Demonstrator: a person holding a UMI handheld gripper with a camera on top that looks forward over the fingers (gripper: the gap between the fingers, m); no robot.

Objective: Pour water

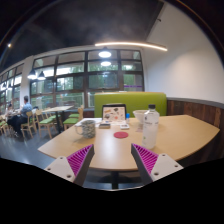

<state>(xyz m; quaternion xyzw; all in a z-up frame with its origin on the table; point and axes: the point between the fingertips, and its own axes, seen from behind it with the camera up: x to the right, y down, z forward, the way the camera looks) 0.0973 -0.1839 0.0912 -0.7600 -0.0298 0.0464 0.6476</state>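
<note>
From the gripper view I see my gripper (113, 160) with its two fingers spread apart and nothing between them; the magenta pads (80, 158) face each other over the near edge of a pale wooden table (110, 145).

Taking that table as my landmark: a clear water bottle (151, 125) stands upright on its far right part, beyond the right finger and well apart from it. Left of the bottle lies a small red round thing (121, 134), flat on the top. Further left, toward the table's far left part, sits a pale cup-like vessel (86, 128). Behind the table a white chair back (114, 112) shows, and beyond that a green bench (130, 103). Off to the table's left, a person (26, 108) sits at another table by the windows.
</note>
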